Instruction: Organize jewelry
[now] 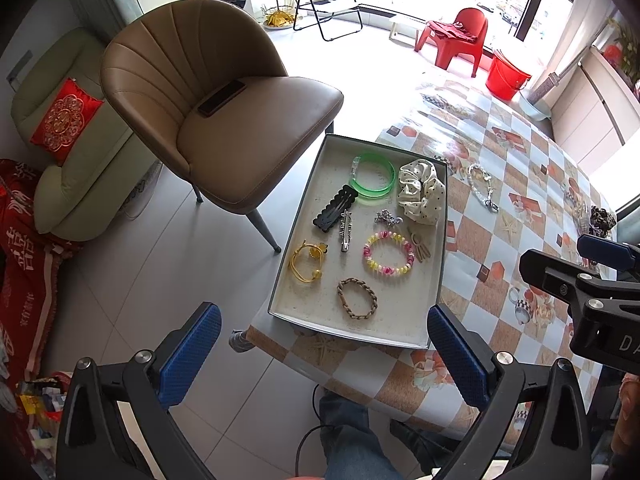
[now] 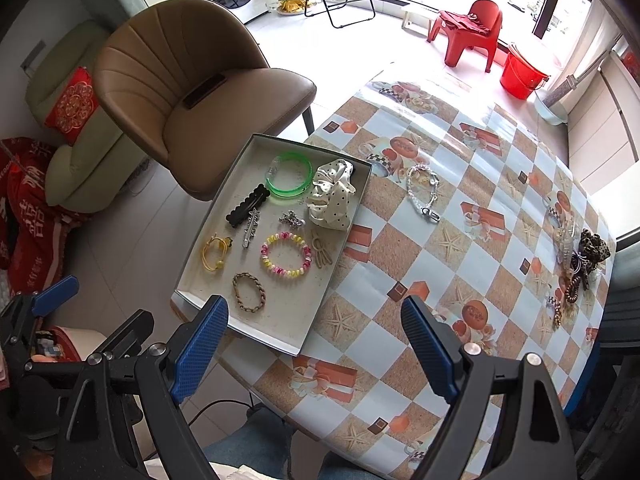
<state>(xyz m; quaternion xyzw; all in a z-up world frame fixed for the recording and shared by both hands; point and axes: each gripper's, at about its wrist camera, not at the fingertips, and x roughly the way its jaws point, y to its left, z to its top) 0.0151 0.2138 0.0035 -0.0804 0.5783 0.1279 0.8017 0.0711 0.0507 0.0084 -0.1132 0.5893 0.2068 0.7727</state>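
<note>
Both claws sit nearest my lenses: the left claw (image 1: 324, 354) hangs spread wide and empty over the near edge of the tray (image 1: 443, 216), and the right claw (image 2: 316, 344) is just as wide and empty, low over the table (image 2: 496, 184). I hold them apart like this because nothing is picked yet, and wide jaws give me a clear view between the blue pads.

Most of the jewelry already lies in the tray, which overhangs the table's edge at about 9 o'clock from the right claw's view. Its pieces are spaced apart, I judge so each can be gripped alone: green bangles (image 1: 373, 176) and polka-dot scrunchie (image 1: 421, 190) at the far end, beaded bracelet (image 1: 389, 254) in the middle, braided band (image 1: 357, 297) nearest me.

Outside the tray, a pearl chain (image 2: 423, 192) lies on the table at 12 o'clock from the right claw, and a small heap of hair ties (image 2: 580, 260) sits well apart at 2 o'clock. Those strays are probably what remains to gather.
</note>
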